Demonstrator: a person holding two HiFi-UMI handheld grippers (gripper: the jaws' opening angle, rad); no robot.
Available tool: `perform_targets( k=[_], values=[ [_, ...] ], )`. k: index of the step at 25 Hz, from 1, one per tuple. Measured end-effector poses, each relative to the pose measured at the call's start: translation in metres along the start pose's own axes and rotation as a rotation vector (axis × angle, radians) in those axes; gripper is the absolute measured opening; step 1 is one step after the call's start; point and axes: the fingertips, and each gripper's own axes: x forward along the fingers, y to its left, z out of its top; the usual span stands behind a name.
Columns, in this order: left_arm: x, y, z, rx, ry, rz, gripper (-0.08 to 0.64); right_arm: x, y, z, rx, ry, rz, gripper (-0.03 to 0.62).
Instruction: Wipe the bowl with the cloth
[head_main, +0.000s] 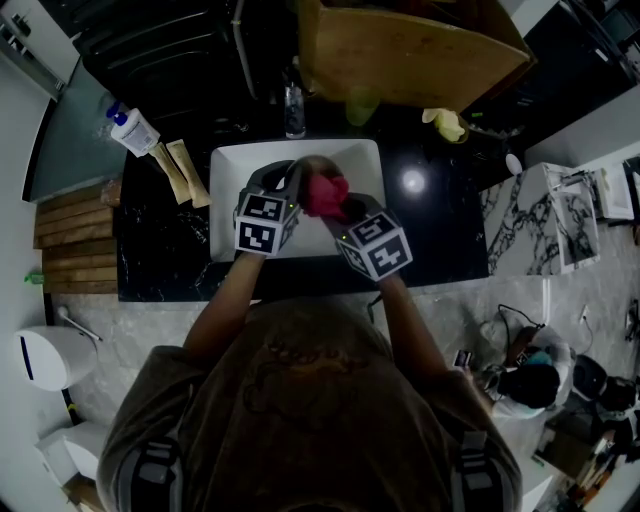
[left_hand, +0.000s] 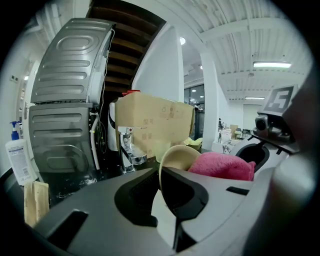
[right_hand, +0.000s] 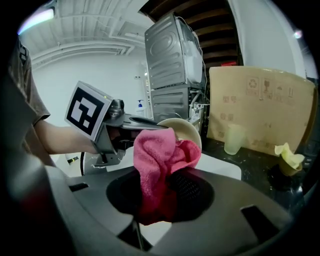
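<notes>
A cream bowl (left_hand: 178, 155) is held on edge above the white sink (head_main: 228, 170), its rim pinched between the jaws of my left gripper (left_hand: 163, 186), which is shut on it. My right gripper (right_hand: 159, 200) is shut on a pink cloth (right_hand: 161, 159). The cloth is bunched up and presses into the bowl (right_hand: 188, 131). In the head view the cloth (head_main: 325, 193) sits between the left gripper (head_main: 284, 187) and the right gripper (head_main: 342, 212), over the middle of the sink. Most of the bowl is hidden there.
A chrome faucet (head_main: 293, 106) stands behind the sink on the black counter (head_main: 440, 215). A soap bottle (head_main: 134, 131) and wooden pieces (head_main: 184, 172) lie to the left. A cardboard box (head_main: 405, 50), a pale cup (head_main: 362, 105) and a yellow rag (head_main: 449, 123) are at the back.
</notes>
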Motion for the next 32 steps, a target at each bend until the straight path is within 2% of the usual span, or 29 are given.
perform_targets(
  k=[16,24,32],
  values=[
    [-0.002,-0.006,0.002,-0.002,-0.006,-0.007,0.026,0.015,0.018,0.008,-0.012,-0.006,0.057,0.118],
    [-0.004,-0.01,0.001,0.013,-0.003,-0.019,0.02,0.012,0.011,0.016,-0.032,-0.012,0.038,0.118],
    [-0.007,-0.018,-0.002,0.05,0.001,-0.021,0.021,0.011,-0.004,0.023,-0.029,-0.033,-0.022,0.118]
  ],
)
